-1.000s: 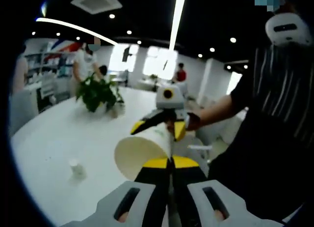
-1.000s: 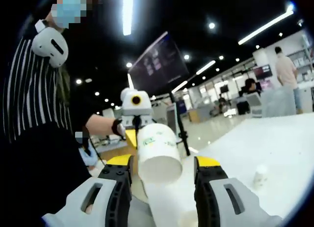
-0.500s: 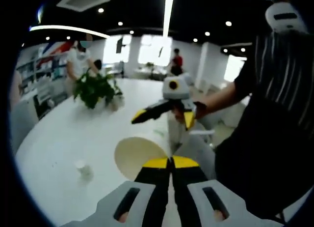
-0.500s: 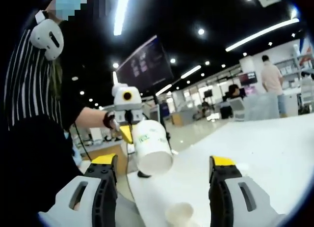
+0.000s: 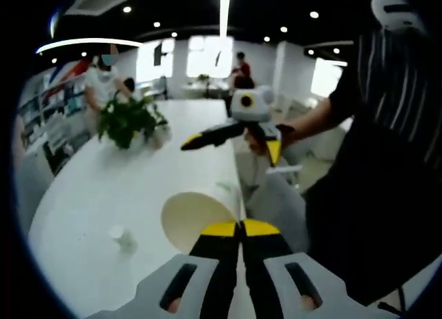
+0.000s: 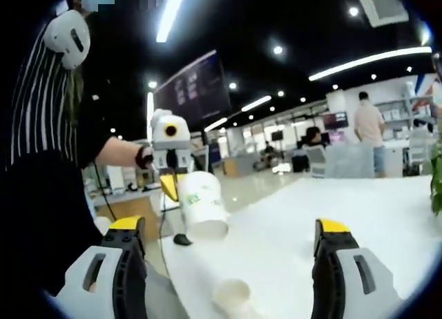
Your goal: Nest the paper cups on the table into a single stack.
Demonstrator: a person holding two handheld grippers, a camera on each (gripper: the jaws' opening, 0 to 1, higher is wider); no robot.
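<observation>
My left gripper (image 5: 240,226) is shut on the rim of a white paper cup (image 5: 196,220), whose cream inside faces the camera. In the right gripper view this cup (image 6: 202,206) carries a green mark and hangs tilted over the table's near edge under the left gripper (image 6: 170,185). My right gripper (image 6: 229,226) stands wide open with nothing between its jaws; in the left gripper view the right gripper (image 5: 233,146) floats beyond the held cup, apart from it. A second paper cup (image 6: 232,293) stands on the white table (image 6: 276,229), and a small cup (image 5: 122,235) sits to the left.
A potted plant (image 5: 126,121) stands further along the table (image 5: 103,195). A person in a striped top (image 5: 387,126) holds both grippers at the table's edge. A dark screen (image 6: 193,90) hangs behind. Other people stand far off in the room.
My right gripper's jaws have spread wider and it has drawn back from the held cup. The left gripper still grips the cup. Both views have shifted.
</observation>
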